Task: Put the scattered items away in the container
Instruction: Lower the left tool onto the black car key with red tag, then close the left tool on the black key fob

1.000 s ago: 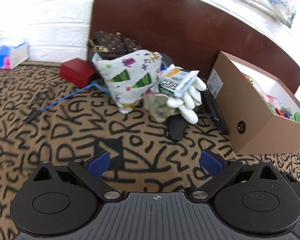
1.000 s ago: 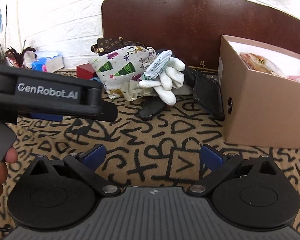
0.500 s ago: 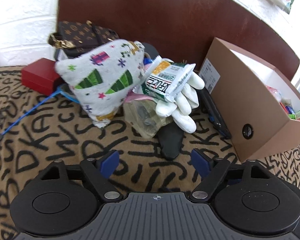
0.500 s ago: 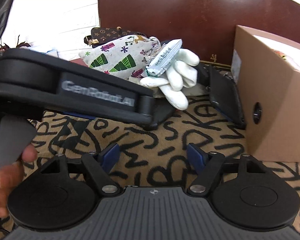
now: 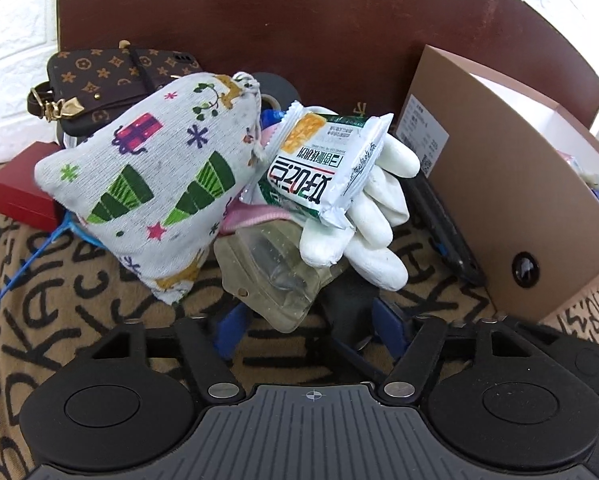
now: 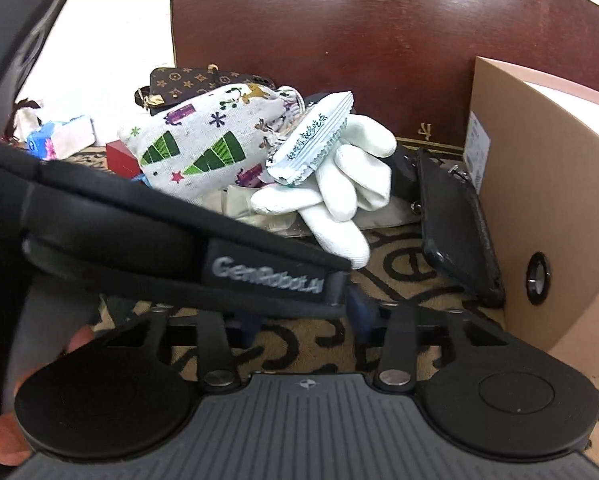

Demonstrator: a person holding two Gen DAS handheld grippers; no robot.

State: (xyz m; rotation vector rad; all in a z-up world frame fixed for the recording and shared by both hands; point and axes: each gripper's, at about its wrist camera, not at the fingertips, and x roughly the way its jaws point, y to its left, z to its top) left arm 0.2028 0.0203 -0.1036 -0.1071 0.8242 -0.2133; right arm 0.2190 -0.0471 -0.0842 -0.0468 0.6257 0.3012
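A pile of items lies on the patterned cloth: a Christmas-print drawstring pouch (image 5: 159, 184) (image 6: 203, 144), a snack packet (image 5: 319, 164) (image 6: 311, 140) resting on a white glove (image 5: 371, 224) (image 6: 339, 188), and a clear plastic pouch (image 5: 271, 268). My left gripper (image 5: 307, 328) is open, its blue fingertips either side of the clear pouch's near edge. My right gripper (image 6: 303, 320) is open and empty, behind and right of the left gripper's body (image 6: 219, 256). The brown cardboard box (image 5: 511, 208) (image 6: 539, 200) stands to the right.
A monogram brown purse (image 5: 111, 80) and a red box (image 5: 23, 196) lie behind the pouch. A black case (image 6: 455, 224) leans by the cardboard box. A blue cord (image 5: 23, 268) trails left. A dark wooden headboard (image 5: 299, 20) backs the pile. A tissue pack (image 6: 59, 140) sits far left.
Both grippers have moved forward toward the pile. The left gripper's fingertips now flank the clear pouch, and both sets of jaws have narrowed somewhat.
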